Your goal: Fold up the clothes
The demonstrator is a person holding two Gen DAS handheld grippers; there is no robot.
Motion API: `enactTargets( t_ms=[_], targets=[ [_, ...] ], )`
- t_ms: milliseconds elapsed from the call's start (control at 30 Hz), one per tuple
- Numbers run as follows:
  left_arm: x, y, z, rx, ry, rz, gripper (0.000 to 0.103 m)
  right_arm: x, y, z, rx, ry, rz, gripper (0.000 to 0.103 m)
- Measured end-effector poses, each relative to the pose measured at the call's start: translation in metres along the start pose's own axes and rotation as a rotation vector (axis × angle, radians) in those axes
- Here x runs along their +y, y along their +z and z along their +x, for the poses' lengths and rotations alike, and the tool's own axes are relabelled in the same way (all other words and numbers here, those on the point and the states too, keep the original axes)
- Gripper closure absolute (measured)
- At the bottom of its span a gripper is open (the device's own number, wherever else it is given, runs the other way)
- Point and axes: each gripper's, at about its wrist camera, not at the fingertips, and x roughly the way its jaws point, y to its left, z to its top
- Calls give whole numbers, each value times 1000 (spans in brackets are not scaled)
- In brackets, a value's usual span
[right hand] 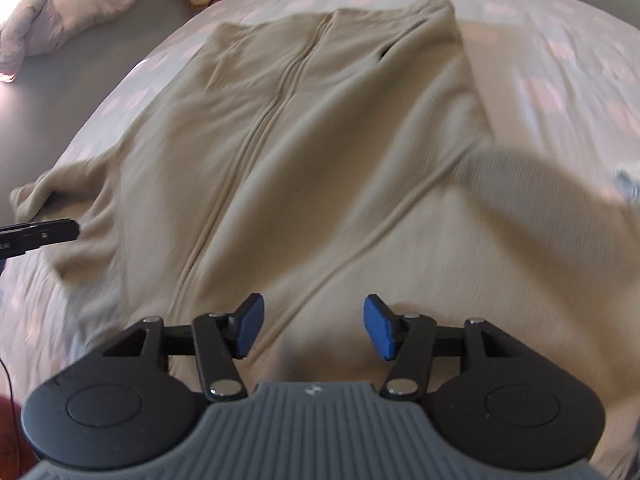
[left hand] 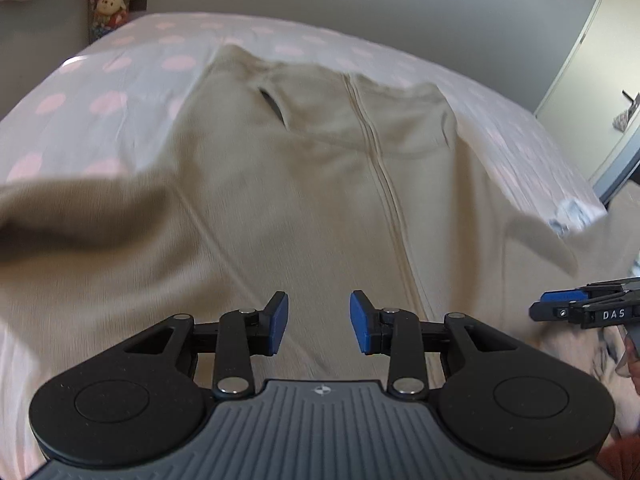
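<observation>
Lying spread on the bed [right hand: 560, 20], the beige zip jacket [right hand: 320, 140] is wrinkled.

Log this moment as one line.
task: fold clothes | jacket: flat on bed | left gripper: open, empty | right gripper: open, empty

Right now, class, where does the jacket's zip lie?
In both wrist views the zip runs down the middle of the beige jacket, which is spread flat on the spotted bed, ahead of both claws.
</observation>
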Motion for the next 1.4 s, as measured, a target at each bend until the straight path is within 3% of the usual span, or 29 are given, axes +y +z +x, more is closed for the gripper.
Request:
enactTargets(
  t_ms=[67, 200, 300, 500, 600, 800, 967, 1167, 1400],
  targets=[
    [-8, -20, -14, -1, 17, -34, 60, 14, -30, -13, -17, 2, 27, 38],
    [-18, -56, -34, -21, 44, -102, 58, 23, -81, -27, -42, -35, 103, 35],
    [-25, -80, -35, 4, 41, -150, 56, 19, -114, -28, -6, -60, 213, 33],
    [-44, -118, -45, 24, 13, -106, 54, 22, -165, -46, -17, -68, 338, 26],
    [-54, -128, -52, 21, -7, -59, 54, 31, -178, -55, -48, -72, 304, 26],
    [-67, -150, -57, 43, -55, 27, 52, 66, -189, -60, -82, -78, 70, 26],
    [-76, -163, -53, 75, -43, 95, 53, 92, -196, -48, -38, -149, -124, 51],
    [-69, -163, -30, 167, 3, 53, 54, 86, -188, -34, 34, -165, -92, 54],
    [-55, -159, -9, 212, 35, -50, 54, 89, -186, -23, 80, -192, -111, 52]
  ],
)
